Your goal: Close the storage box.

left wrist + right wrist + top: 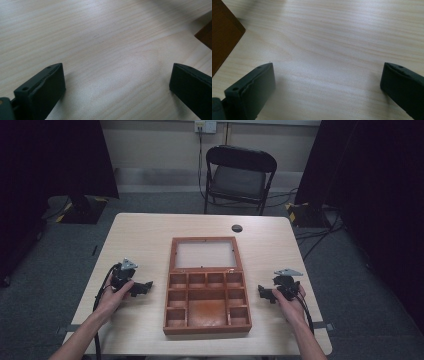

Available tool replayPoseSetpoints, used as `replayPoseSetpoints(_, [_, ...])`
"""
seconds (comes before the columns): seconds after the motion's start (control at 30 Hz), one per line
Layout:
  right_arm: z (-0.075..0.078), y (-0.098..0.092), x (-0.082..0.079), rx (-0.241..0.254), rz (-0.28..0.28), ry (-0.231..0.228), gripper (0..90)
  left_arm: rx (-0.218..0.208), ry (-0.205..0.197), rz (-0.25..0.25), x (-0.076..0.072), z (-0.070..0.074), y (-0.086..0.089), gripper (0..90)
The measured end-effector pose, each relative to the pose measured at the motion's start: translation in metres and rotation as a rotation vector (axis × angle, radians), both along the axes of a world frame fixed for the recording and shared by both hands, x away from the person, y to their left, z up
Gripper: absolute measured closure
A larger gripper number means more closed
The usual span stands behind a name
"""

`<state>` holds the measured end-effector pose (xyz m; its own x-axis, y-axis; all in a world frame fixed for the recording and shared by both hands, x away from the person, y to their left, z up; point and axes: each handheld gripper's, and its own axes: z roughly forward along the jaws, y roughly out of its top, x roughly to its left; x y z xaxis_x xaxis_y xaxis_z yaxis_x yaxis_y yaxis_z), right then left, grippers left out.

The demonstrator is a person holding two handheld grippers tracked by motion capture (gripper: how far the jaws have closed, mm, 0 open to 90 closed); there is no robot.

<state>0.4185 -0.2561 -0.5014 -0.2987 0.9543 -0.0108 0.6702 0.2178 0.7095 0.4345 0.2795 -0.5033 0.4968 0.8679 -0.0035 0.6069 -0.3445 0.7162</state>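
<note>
- One wooden box lies open in the middle of the pale worktop, flat on its base, between the two grippers.
- Its long axis runs from 6 o'clock to 12 o'clock in the high view: the compartment tray sits at the 6 o'clock end, nearest the person, and the lid lies folded back flat at the 12 o'clock end, pointing toward the folding chair beyond the worktop.
- The lid has a pale panel set in its wooden frame; the tray is split into small compartments around one larger one.
- The left gripper rests at the box's 9 o'clock, held in the left hand, its jaws aimed toward 3 o'clock at the tray's side, near it but apart.
- In the left gripper view the jaws stand wide apart with bare wood grain between them; a dark corner of the box shows at 2 o'clock, clear of both jaws.
- The right gripper rests at the box's 3 o'clock, held in the right hand, its jaws aimed toward 9 o'clock at the tray, close beside it without touching.
- In the right gripper view the jaws are likewise released and grasp nothing; the box's brown corner sits at 10 o'clock, outside the gap.
</note>
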Motion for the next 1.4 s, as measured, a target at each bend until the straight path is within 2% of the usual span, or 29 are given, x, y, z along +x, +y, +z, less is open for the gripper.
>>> replayPoseSetpoints(0.27, [0.0,0.0,0.0,-0.002,0.0,-0.002,0.0,-0.002,0.001,0.001,0.0,0.0,0.0,0.0])
replayPoseSetpoints(0.3, [0.0,0.0,0.0,-0.002,0.002,-0.001,0.0,0.014,0.004,-0.006,-0.001,0.001,0.001,0.0])
replayPoseSetpoints(0.33, [0.0,0.0,0.001,-0.003,0.003,0.001,0.0,-0.004,0.004,-0.003,-0.001,0.0,0.0,0.0])
replayPoseSetpoints(0.43, [0.003,-0.002,0.005,-0.012,0.031,0.028,0.1,0.007,0.021,-0.022,-0.001,0.002,0.003,0.0])
replayPoseSetpoints(0.47, [0.003,-0.002,0.006,-0.011,0.032,0.027,1.7,-0.002,0.024,-0.013,-0.001,0.003,0.003,0.3])
replayPoseSetpoints(0.57, [0.005,-0.004,0.007,-0.011,0.025,0.008,15.1,0.006,0.028,0.006,-0.002,0.006,0.006,7.8])
replayPoseSetpoints(0.6, [0.007,-0.004,0.006,-0.01,0.019,0.005,17.1,0.008,0.025,0.021,-0.002,0.007,0.007,12.1])
replayPoseSetpoints(0.63, [0.008,-0.005,0.006,-0.023,0.017,0.004,13.8,0.007,0.026,0.018,-0.002,0.008,0.009,15.1])
replayPoseSetpoints(0.67, [0.009,-0.005,0.006,-0.024,0.014,0.003,15.0,0.0,0.034,0.022,-0.002,0.008,0.011,15.7])
replayPoseSetpoints(0.77, [0.013,-0.006,0.006,0.008,0.017,0.001,14.4,-0.005,0.039,0.021,-0.003,0.009,0.011,16.8])
replayPoseSetpoints(0.83, [0.018,-0.006,0.007,0.03,0.029,0.024,14.4,0.005,0.046,0.002,-0.002,0.011,0.011,17.6])
replayPoseSetpoints(0.9, [0.023,-0.005,0.009,0.04,0.027,0.019,14.4,0.03,0.037,-0.011,-0.001,0.017,0.009,17.8])
replayPoseSetpoints(1.03, [0.033,-0.002,0.011,0.079,0.058,0.01,14.3,-0.039,-0.014,-0.007,0.0,0.027,0.007,18.5])
replayPoseSetpoints(1.13, [0.039,0.002,0.014,0.1,0.071,-0.012,14.3,-0.038,0.0,-0.057,0.003,0.031,0.004,18.5])
replayPoseSetpoints(1.23, [0.043,0.007,0.017,0.111,0.085,-0.019,14.4,-0.031,-0.031,-0.058,0.006,0.039,0.0,18.6])
replayPoseSetpoints(1.3, [0.047,0.011,0.021,0.125,0.093,-0.032,14.4,-0.067,-0.063,-0.043,0.006,0.041,-0.003,19.4])
replayPoseSetpoints(1.33, [0.049,0.013,0.023,0.142,0.093,-0.043,14.5,-0.063,-0.064,-0.051,0.006,0.041,-0.003,19.3])
replayPoseSetpoints(1.4, [0.051,0.016,0.027,0.163,0.098,-0.035,14.5,-0.046,-0.044,-0.076,0.009,0.042,-0.006,19.2])
